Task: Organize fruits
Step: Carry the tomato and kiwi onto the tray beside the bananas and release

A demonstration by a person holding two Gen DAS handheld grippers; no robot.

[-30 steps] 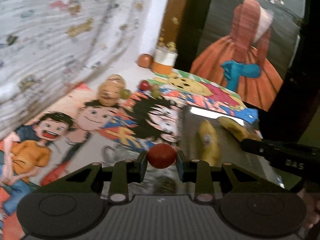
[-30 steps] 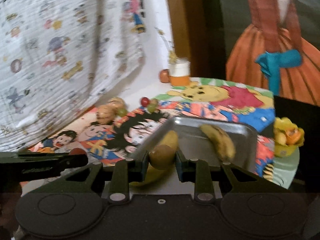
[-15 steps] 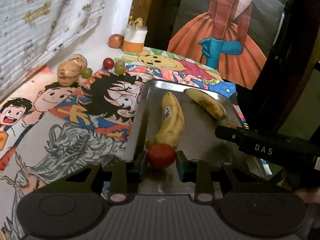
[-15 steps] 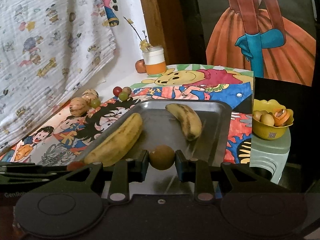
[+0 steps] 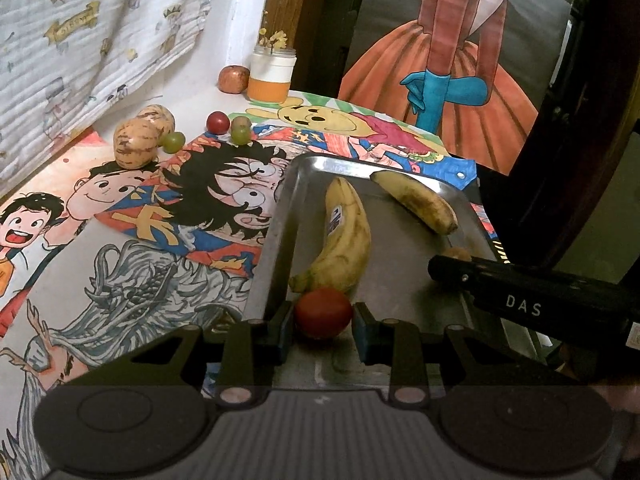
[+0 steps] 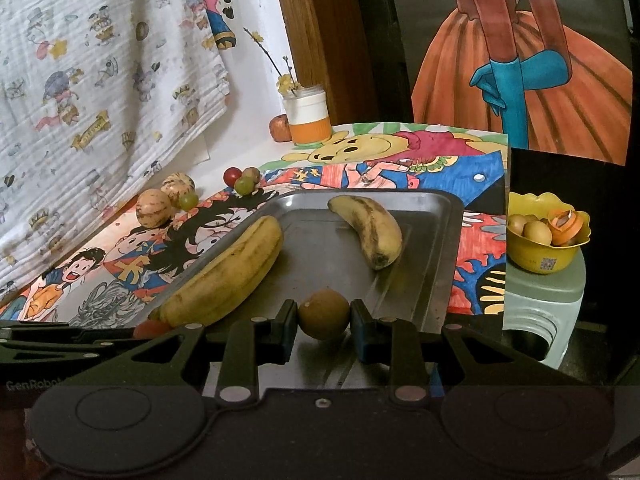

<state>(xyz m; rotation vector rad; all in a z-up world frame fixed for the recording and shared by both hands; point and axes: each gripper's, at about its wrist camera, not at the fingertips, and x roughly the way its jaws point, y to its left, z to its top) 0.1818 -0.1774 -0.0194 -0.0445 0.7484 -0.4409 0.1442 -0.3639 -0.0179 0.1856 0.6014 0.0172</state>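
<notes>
Cartoon drawings cover the worktop (image 5: 120, 272), where a steel tray (image 6: 424, 216) holds two spotted yellow bananas, the long banana (image 6: 228, 276) on its left side and the short banana (image 6: 372, 232) toward its far end. Over the tray's near left corner, the left tool (image 5: 323, 326) is closed on a smooth round red fruit (image 5: 323, 314). The right tool (image 6: 324, 330) grips a dull brown fruit (image 6: 324, 314) above the tray's near part.

Brushed metal tray (image 6: 448, 216), crinkled printed cloth (image 6: 100, 60), glossy plastic bowl (image 6: 536, 258)
</notes>
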